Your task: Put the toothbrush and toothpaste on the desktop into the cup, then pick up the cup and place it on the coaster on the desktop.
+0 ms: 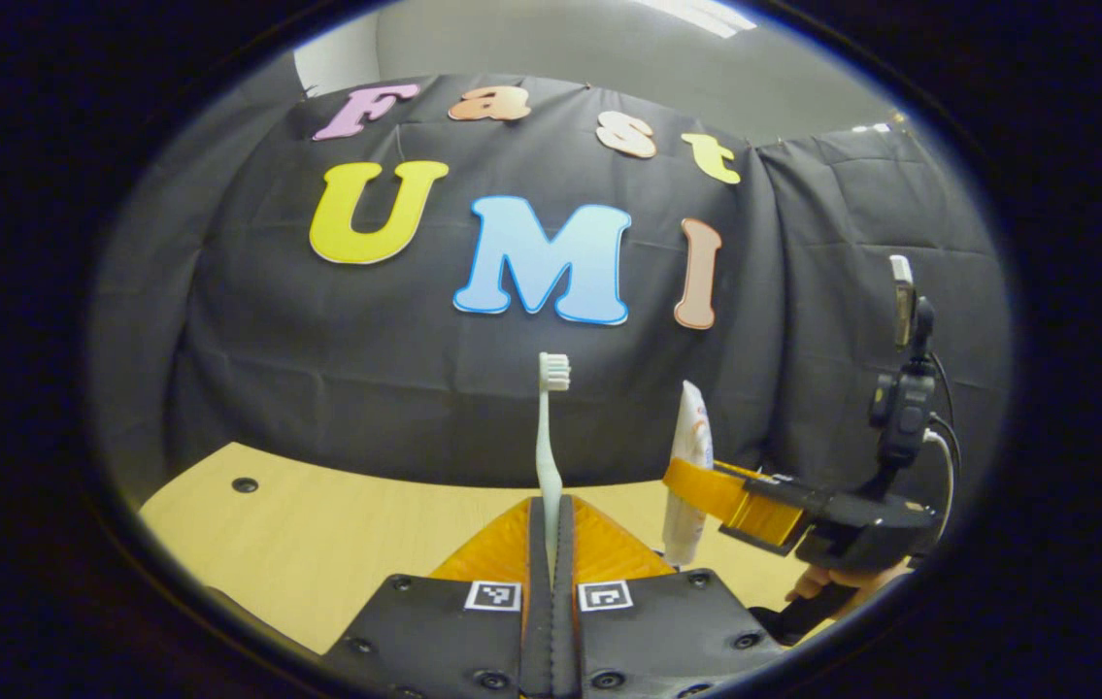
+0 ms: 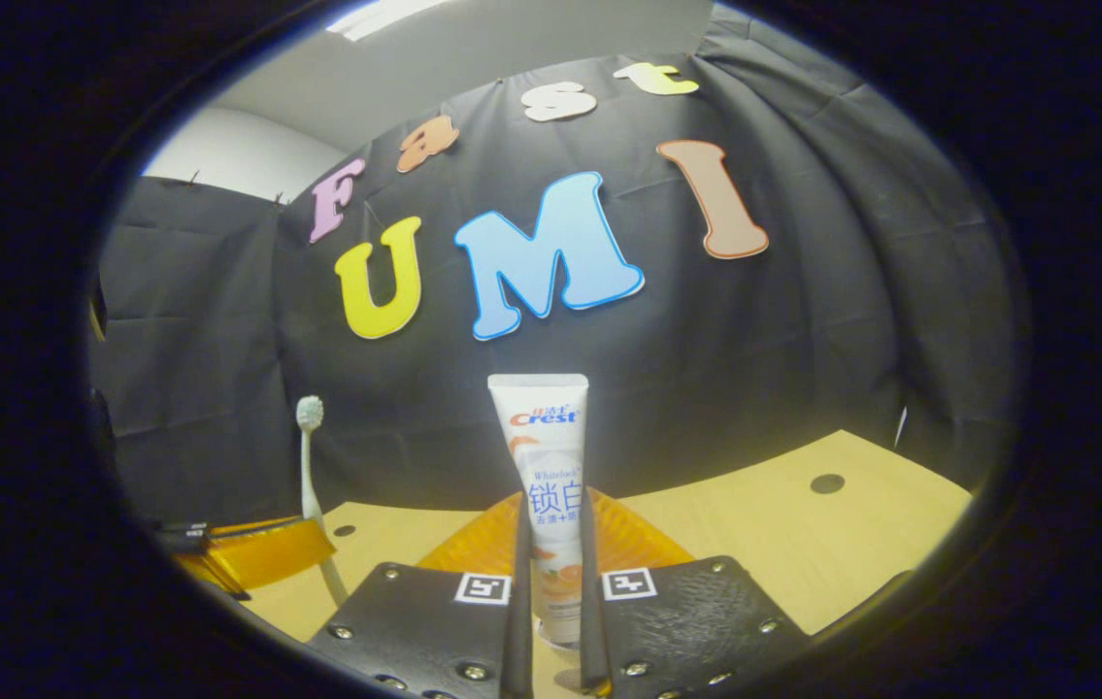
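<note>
Gripping toothbrush (image 1: pixel 549 437) upright in closed left hand-held gripper (image 1: pixel 551 529) and toothpaste (image 2: pixel 544 466) upright in closed right hand-held gripper (image 2: pixel 551 573), both lifted above the counter (image 2: pixel 784 534); probably needing carrying next to the cup.

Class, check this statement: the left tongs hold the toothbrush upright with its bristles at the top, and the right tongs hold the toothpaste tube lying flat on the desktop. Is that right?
Not quite. The left tongs do hold the toothbrush upright, bristles at the top. But the toothpaste tube is not lying flat: the right gripper view shows it standing upright, clamped between the right tongs, above the desktop.
</note>
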Demonstrator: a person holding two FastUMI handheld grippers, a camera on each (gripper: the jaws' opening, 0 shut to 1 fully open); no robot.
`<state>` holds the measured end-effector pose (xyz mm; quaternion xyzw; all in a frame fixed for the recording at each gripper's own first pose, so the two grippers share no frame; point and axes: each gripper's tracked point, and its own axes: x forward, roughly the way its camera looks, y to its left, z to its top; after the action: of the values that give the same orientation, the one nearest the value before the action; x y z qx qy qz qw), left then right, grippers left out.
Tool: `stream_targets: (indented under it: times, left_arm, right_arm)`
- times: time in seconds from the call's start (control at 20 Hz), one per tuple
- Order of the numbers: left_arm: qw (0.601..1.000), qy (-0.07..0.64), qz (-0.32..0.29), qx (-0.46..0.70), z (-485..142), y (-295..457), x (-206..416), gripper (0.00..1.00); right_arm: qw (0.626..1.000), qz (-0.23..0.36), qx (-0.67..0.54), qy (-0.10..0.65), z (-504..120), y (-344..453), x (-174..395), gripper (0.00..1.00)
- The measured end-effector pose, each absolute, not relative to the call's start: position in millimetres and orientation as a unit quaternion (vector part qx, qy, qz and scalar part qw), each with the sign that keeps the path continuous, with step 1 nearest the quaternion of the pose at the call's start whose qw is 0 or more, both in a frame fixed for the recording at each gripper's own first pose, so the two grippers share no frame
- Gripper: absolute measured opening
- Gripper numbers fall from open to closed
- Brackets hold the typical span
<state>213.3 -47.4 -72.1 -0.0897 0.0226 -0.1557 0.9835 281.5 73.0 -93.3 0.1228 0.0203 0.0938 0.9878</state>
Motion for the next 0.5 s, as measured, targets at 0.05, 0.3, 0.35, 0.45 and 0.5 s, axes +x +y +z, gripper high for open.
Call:
stream_targets:
  times: [0.05,0.3,0.35,0.45,0.5]
  left_arm:
    - [0.983,0.018,-0.159,-0.092,-70.9,-50.0,215.7,0.07]
    - [0.982,0.004,-0.168,-0.090,-67.8,-56.9,238.5,0.07]
    - [0.982,0.004,-0.167,-0.088,-69.3,-57.6,240.3,0.07]
    - [0.981,0.007,-0.170,-0.088,-73.3,-60.8,243.8,0.07]
    - [0.981,0.009,-0.172,-0.090,-76.5,-62.3,245.2,0.07]
  right_arm:
    - [0.989,0.092,0.116,0.026,-101.7,72.1,287.2,0.20]
    - [0.988,0.085,0.106,0.071,-142.2,68.8,299.9,0.19]
    - [0.988,0.083,0.103,0.074,-145.8,68.3,302.1,0.20]
    - [0.988,0.082,0.098,0.085,-154.8,70.1,303.7,0.23]
    - [0.987,0.082,0.096,0.096,-162.0,70.9,303.8,0.23]
